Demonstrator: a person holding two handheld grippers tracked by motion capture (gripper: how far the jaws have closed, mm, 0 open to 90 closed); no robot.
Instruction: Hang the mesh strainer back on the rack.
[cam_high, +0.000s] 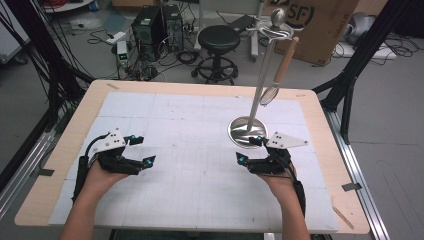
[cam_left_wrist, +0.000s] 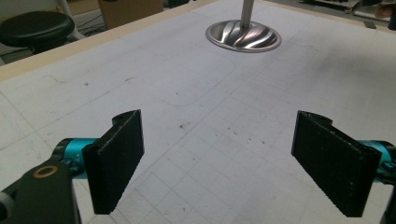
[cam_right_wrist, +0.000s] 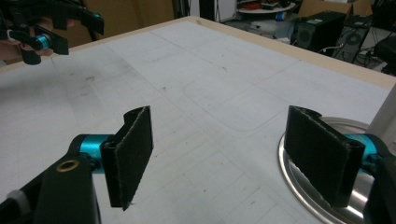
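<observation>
Black-jawed, the left gripper (cam_high: 141, 150) and right gripper (cam_high: 249, 150) rested near the table's (cam_high: 65, 150) near edge, jaws of both wide apart and empty. Nothing had yet been grasped. Beyond the right gripper stood one steel stand (cam_high: 248, 131) toward the far right corner, one wooden-handled strainer (cam_high: 278, 75) hanging from it, apparently awaiting removal.

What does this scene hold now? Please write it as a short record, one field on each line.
surface: white gridded mat on a wooden table
stand: metal stand with round base, upright at the right side
hanging item: wooden-handled utensil on the stand's top hook
left gripper: open, holds nothing, above the mat
right gripper: open, holds nothing, beside the stand's base
contact: neither gripper touches the utensil
</observation>
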